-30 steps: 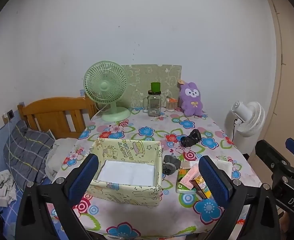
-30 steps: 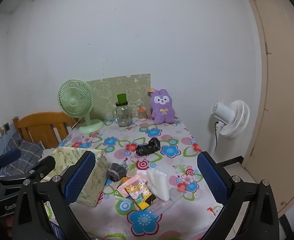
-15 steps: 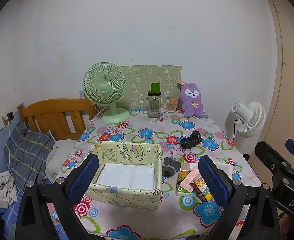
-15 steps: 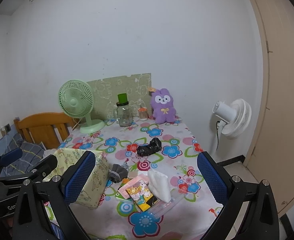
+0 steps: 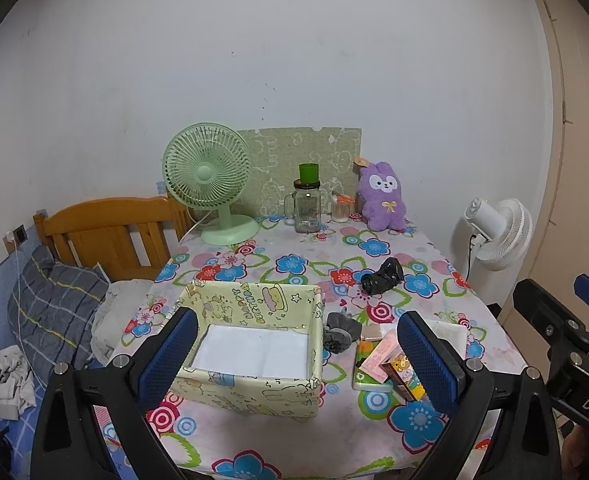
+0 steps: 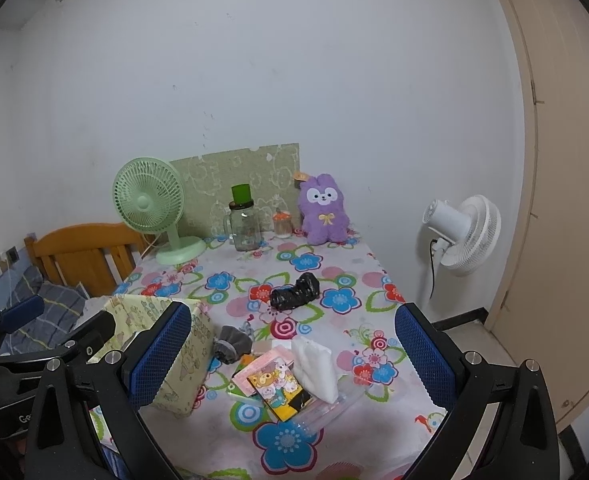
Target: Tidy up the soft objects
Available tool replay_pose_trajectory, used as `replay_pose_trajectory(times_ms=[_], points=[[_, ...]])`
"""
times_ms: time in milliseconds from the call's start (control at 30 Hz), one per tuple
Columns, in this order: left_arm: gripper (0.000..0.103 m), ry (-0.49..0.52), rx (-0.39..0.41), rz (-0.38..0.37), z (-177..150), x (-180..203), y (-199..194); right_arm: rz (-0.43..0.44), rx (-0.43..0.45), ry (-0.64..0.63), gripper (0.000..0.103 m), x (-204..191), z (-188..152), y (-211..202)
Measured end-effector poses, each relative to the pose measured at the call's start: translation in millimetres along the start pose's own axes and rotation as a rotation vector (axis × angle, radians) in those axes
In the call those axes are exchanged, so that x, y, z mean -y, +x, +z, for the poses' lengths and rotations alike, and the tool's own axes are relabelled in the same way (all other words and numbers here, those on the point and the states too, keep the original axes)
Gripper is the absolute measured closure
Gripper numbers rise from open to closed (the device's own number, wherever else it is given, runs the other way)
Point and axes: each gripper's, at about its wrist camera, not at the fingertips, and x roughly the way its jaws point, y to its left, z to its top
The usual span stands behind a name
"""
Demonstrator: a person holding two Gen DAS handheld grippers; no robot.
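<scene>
With both claws hanging spread wide and empty above the near edge of the table [image 5: 294, 440], nothing is gripped yet: left claw [image 5: 294, 356] frames the open pale-green fabric box [image 5: 254, 344], right claw [image 6: 290, 356] frames the clutter beside it. Box interior shows only a white liner, so no soft item looks stowed. Soft candidates sit apart: grey rolled socks [image 5: 340, 332] just beside the box's right wall, black crumpled bundle [image 5: 382, 278] further back mid-table, white tissue pack [image 6: 314, 364] leaning on the cartoon-print packets [image 6: 274, 384], purple plush rabbit [image 5: 382, 198] upright at the far edge by the wall. Risks, as I judge them: socks lie tight against the box wall, so a wide claw coming down may catch the floppy rim and drag or tip the box; a pinch could take only one sock layer and let the roll unravel. The tissue pack overlaps the packets and a clear plastic item, so a grasp there may lift or scatter neighbours toward the table edge. Reaching for the plush passes close to the glass jar mug [image 5: 306, 210] with green cup on top and the small jar [image 5: 342, 208]; a stray claw could knock them over. The green desk fan [image 5: 210, 184] stands clear to the left. The tablecloth may bunch if a fingertip scrapes it.
</scene>
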Motion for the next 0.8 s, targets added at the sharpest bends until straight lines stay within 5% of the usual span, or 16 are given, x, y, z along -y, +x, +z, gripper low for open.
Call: replay_pose_trajectory(times_ms=[800], points=[[0.0,-0.021,0.001,0.005,-4.2,0.0,1.2,0.006,-0.009,-0.003,0.0,1.9,-2.7,-0.3]])
